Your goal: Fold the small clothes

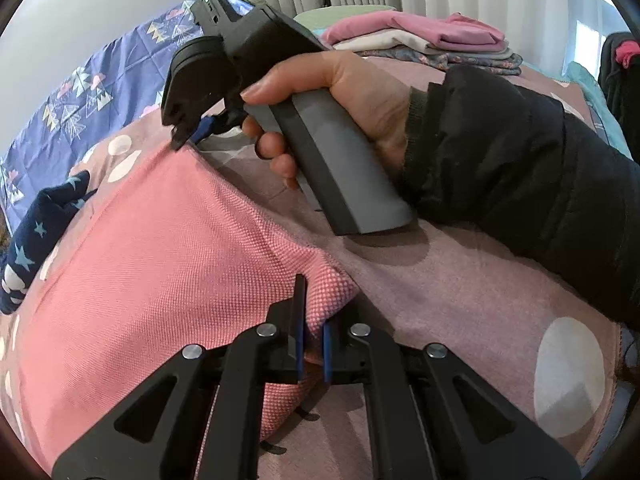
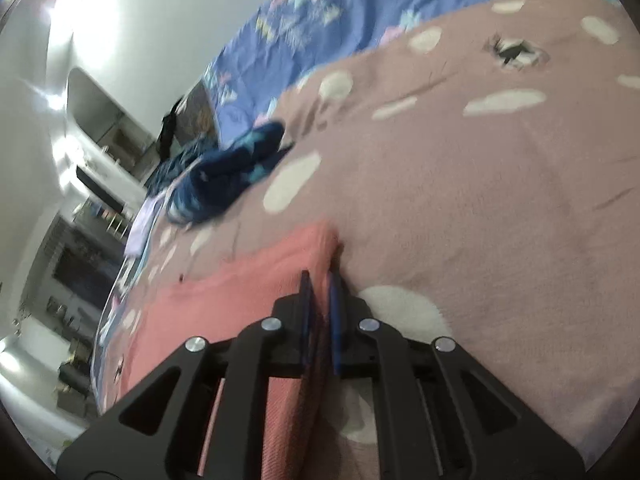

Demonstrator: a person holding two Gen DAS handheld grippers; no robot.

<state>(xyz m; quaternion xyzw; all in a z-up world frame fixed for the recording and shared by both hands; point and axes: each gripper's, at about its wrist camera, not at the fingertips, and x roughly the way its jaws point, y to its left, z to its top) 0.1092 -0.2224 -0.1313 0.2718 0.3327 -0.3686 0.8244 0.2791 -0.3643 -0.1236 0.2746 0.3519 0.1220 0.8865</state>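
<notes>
Both grippers, L (image 1: pixel 312 320) & R (image 2: pixel 320 300), fingers clamped on pink garment (image 1: pixel 160 248) corners.

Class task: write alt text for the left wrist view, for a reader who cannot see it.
The left gripper pinches a corner of a pink garment lying on a mauve spotted blanket. Beyond it, the right gripper grips the garment's far corner. Folded clothes are stacked behind.

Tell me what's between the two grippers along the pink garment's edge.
Only the pink garment itself: in the left wrist view its edge runs unbroken from the left gripper to the right gripper, over the blanket.
</notes>
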